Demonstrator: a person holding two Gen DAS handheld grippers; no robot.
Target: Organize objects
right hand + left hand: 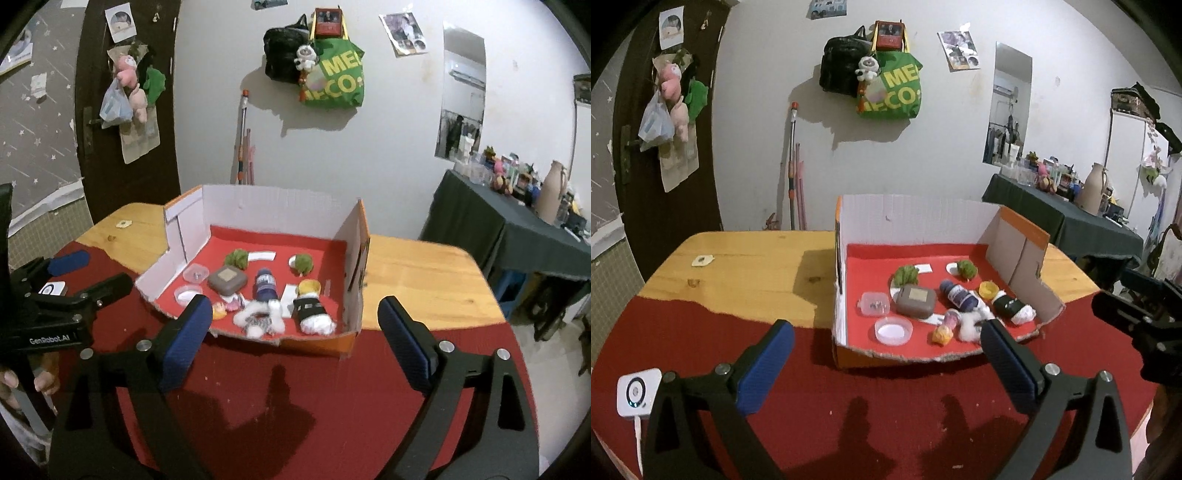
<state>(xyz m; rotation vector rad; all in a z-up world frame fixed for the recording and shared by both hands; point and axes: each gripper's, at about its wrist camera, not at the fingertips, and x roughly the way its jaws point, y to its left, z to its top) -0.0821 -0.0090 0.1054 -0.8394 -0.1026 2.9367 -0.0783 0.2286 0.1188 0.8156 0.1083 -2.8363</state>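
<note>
Nearest to us, our left gripper (886, 343) has its jaws spread wide and holds nothing; our right gripper (291, 321) is also wide open and empty. Both hang over the red cloth (849, 387), in front of the cardboard box (908, 214).

The box has a torn front edge and a red floor. Close to this edge lie a white fluffy thing (258, 317), a small yellow piece (942, 334) and a round clear dish (893, 330). Behind them are a grey case (916, 301), a dark blue bottle (266, 284), a black and white roll (310, 308) and two green tufts (906, 274).

The objects lie very close together. We think a wide jaw may push a neighbour, or catch the torn edge and move the box.
</note>
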